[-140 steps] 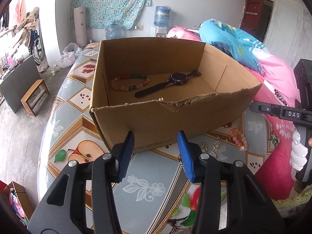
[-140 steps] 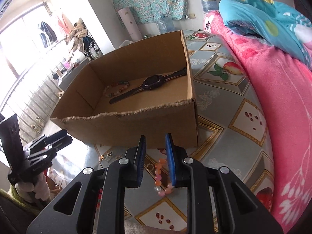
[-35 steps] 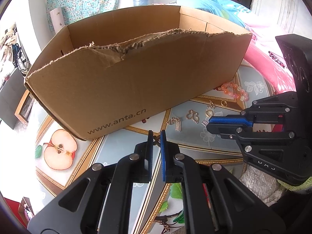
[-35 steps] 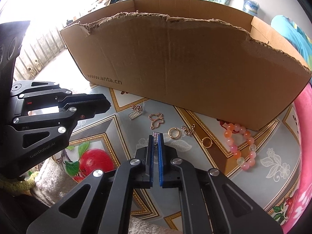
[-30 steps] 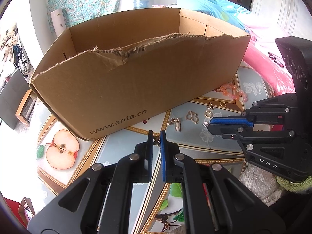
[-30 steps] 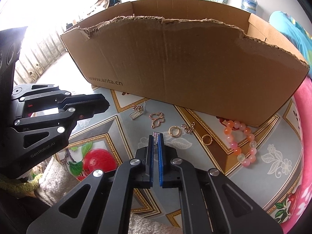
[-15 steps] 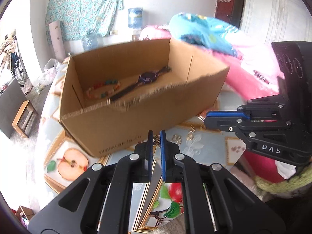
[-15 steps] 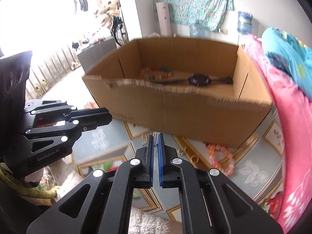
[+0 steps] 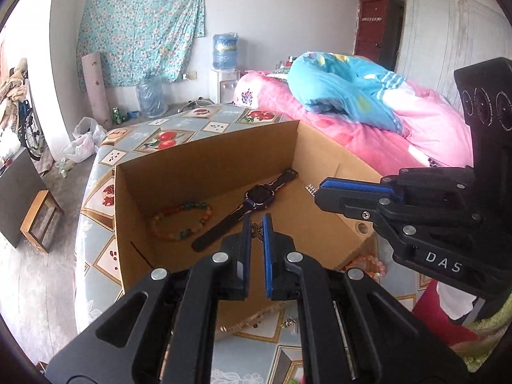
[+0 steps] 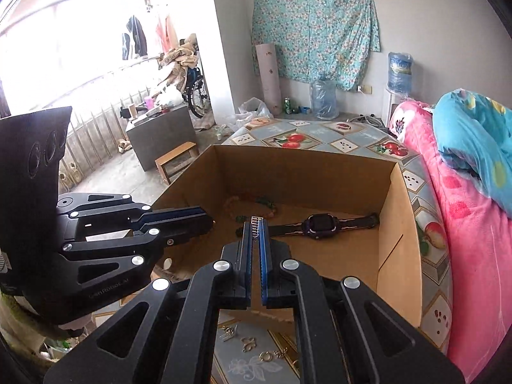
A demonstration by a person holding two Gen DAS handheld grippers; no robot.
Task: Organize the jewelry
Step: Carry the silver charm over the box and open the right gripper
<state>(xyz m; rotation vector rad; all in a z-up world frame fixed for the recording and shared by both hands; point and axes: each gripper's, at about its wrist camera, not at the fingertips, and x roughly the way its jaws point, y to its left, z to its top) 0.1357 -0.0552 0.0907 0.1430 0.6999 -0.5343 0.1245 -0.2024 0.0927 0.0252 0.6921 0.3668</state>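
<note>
A table (image 9: 96, 172) under a fruit-print cloth stands beside a bed with a pink blanket (image 9: 368, 140). A floral sheet (image 10: 313, 35) hangs on the far wall above water jugs.

An open cardboard box (image 10: 396, 224) sits on the table. On its floor lie a dark watch (image 10: 320, 222) at the right and a bead bracelet (image 9: 180, 220) at the left.

Both grippers are raised over the box's near wall and tilted down into it. The left gripper (image 9: 256, 224) has its jaws closed on a small gold ornament (image 9: 256, 228). The right gripper (image 10: 255, 227) has its jaws closed on a small silver ladder-shaped earring (image 10: 255, 228), whose end sticks out past the tips.

More small gold pieces (image 10: 249, 344) lie on the cloth just in front of the box, and a pink bead bracelet (image 9: 368, 260) lies at its right near corner.
</note>
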